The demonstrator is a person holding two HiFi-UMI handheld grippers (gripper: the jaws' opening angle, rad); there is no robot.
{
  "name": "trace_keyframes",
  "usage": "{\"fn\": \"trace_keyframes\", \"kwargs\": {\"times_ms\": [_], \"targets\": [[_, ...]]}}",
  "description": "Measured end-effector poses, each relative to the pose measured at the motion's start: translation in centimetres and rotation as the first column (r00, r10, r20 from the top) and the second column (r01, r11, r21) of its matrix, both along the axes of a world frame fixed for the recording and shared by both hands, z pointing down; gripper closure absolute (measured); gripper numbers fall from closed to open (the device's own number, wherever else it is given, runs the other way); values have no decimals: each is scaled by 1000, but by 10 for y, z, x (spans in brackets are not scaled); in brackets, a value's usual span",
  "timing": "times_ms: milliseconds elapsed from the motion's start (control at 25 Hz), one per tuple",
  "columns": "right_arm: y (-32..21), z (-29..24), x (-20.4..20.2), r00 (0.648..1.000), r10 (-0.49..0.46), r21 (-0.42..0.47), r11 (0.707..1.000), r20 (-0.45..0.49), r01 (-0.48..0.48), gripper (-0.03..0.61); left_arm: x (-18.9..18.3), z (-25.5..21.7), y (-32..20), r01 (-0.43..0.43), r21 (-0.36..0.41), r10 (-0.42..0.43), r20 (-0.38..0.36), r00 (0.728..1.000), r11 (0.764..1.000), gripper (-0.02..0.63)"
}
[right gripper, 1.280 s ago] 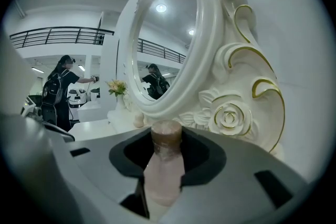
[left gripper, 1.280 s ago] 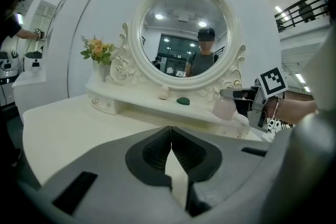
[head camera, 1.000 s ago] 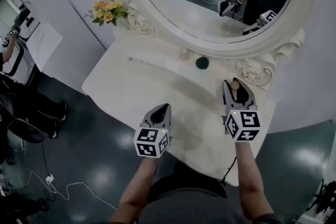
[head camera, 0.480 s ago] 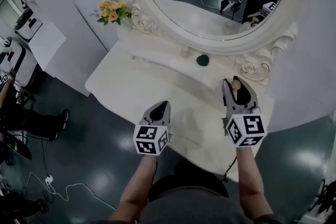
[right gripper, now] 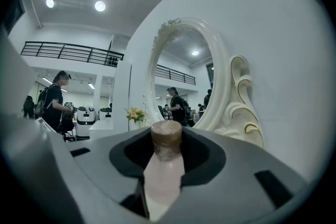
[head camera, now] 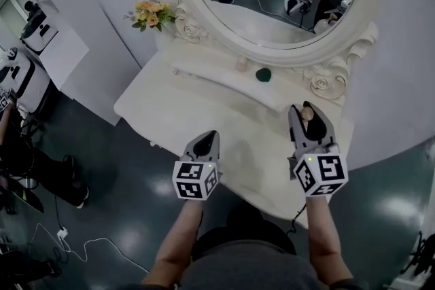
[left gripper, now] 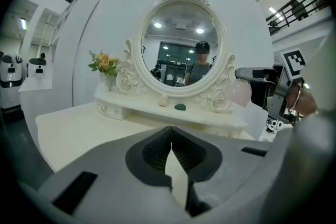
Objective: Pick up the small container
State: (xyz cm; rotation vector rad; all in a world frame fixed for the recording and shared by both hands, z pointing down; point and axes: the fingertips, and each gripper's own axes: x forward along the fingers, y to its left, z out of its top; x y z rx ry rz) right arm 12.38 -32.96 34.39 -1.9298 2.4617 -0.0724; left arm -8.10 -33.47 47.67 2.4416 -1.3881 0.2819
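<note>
Over the right end of the bench (head camera: 204, 109), my right hand-held gripper (head camera: 304, 112) is clamped at a middling width on the small container (right gripper: 167, 162), a pale pink bottle with a brown cap, held clear of the bench top. Above the bench's front edge, my left hand-held gripper (head camera: 209, 138) hangs with its jaws pressed together on nothing. A small green object (head camera: 263, 75) lies at the back edge under the oval mirror (head camera: 272, 3).
</note>
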Motion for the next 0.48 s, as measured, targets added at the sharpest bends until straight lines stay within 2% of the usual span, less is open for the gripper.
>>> {"fn": "trace_keyframes", "kwargs": {"times_ms": [480], "targets": [[36, -11, -14, 1000, 1, 33, 999, 9, -2, 437, -15, -2, 15, 5, 18, -5, 3, 1000, 1000, 607]]}}
